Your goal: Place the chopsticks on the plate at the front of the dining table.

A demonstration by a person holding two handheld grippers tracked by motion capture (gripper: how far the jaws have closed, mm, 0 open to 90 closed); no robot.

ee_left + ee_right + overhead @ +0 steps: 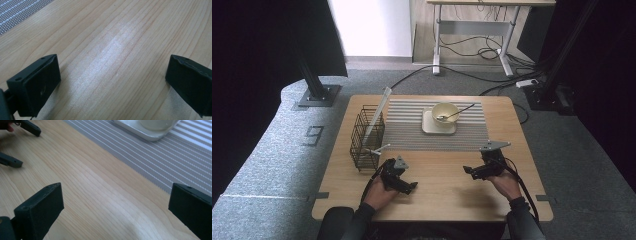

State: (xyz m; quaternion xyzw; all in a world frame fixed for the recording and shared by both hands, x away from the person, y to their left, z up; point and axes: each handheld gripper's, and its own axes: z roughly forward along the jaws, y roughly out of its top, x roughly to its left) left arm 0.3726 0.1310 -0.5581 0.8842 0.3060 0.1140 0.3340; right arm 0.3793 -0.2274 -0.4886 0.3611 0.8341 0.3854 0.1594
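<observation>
Nothing begun, seemingly: left tongs (411,187) and right tongs (468,171) released, empty, low at six o'clock on the table (437,165); bowl (445,114) with spoon (455,114) on its plate (429,126) at twelve, wire basket (367,137) at nine.

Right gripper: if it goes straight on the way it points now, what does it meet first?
The right gripper, jaws open, would probably meet the striped mat first, then the white tray under the bowl.
</observation>
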